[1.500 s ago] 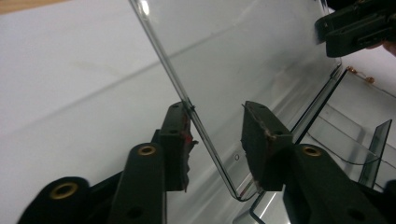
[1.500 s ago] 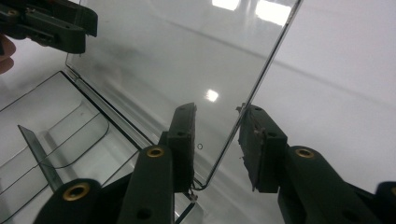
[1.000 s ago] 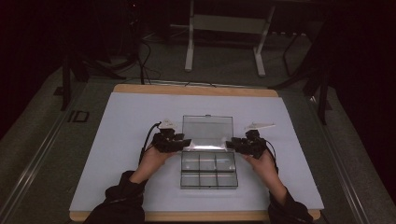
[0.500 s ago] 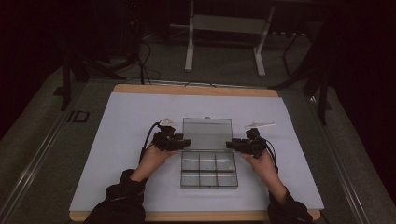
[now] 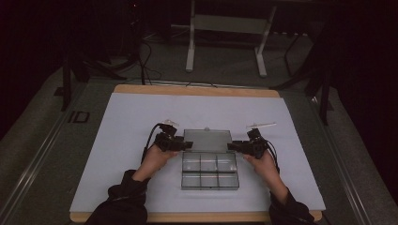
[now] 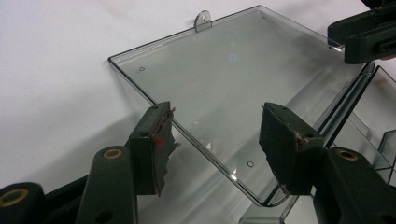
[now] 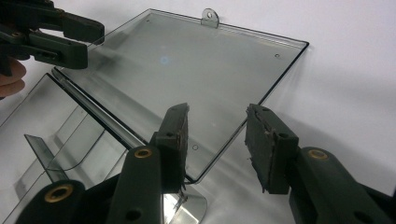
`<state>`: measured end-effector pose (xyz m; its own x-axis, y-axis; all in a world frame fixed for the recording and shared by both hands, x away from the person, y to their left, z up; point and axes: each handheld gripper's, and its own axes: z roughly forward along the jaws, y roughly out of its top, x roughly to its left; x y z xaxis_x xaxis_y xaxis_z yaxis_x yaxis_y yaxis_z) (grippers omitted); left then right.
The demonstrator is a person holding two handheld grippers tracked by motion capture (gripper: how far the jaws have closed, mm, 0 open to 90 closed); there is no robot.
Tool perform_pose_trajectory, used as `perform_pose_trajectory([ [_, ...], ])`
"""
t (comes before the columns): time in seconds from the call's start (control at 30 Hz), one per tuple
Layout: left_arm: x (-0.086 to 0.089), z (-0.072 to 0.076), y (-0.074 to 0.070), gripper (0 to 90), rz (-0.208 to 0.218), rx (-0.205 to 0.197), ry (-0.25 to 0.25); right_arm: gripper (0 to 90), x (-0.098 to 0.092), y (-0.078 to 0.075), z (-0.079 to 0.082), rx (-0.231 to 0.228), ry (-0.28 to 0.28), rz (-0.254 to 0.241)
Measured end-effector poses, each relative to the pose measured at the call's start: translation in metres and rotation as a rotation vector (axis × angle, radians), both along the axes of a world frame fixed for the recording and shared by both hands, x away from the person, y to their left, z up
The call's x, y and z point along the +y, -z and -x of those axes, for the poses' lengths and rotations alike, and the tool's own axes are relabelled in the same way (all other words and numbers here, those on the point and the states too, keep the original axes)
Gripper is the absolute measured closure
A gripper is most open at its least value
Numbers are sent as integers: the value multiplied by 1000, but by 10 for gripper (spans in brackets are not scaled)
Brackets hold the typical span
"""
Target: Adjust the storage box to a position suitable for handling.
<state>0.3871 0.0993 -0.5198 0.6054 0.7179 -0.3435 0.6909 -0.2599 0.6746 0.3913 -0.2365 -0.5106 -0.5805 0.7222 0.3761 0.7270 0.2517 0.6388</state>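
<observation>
1. A white table [image 5: 126, 140] with a wooden edge stands in a dark room, with metal stand legs [image 5: 225, 42] on the floor beyond it.
2. Nearest the person, a clear plastic box [image 5: 210, 171] sits at the table's middle; its six compartments look empty.
3. The box's lid [image 5: 207, 139] is thrown back behind the tray. It has dropped lower than a second ago and now lies near flat on the table, so the opening step looks about done.
4. The left gripper [image 6: 215, 140] sits at the lid's left edge, jaws wide, the edge between them but not pinched.
5. The right gripper [image 7: 217, 140] mirrors it at the right edge, jaws parted and holding nothing.
6. A small tab [image 6: 202, 19] juts from the lid's far edge.
</observation>
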Motion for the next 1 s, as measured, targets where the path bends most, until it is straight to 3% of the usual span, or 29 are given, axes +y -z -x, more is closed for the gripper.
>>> perform_pose_trajectory([
  [0.2, -1, 2, -3, 443, -2, -18, 6, 591, 1, -2, 0, -10, -7, 13],
  [0.33, -3, 5, -8, 420, -36, -56, 11, 586, 2, -6, 1, -24, -11, 22],
  [0.53, -1, 10, -16, 346, -6, -86, 63, 532, 1, -13, 2, -49, -20, 33],
  [0.77, 3, 16, -20, 180, 8, -110, 120, 472, -2, -17, 3, -67, -52, 42],
  [0.87, 6, 19, -21, 128, 11, -131, 119, 450, -4, -19, 4, -74, -65, 52],
  [0.93, 9, 21, -22, 37, -1, -126, 120, 429, -5, -21, 6, -81, -69, 55],
  [1.0, 12, 24, -22, 31, 2, -126, 126, 421, -6, -22, 6, -88, -73, 58],
])
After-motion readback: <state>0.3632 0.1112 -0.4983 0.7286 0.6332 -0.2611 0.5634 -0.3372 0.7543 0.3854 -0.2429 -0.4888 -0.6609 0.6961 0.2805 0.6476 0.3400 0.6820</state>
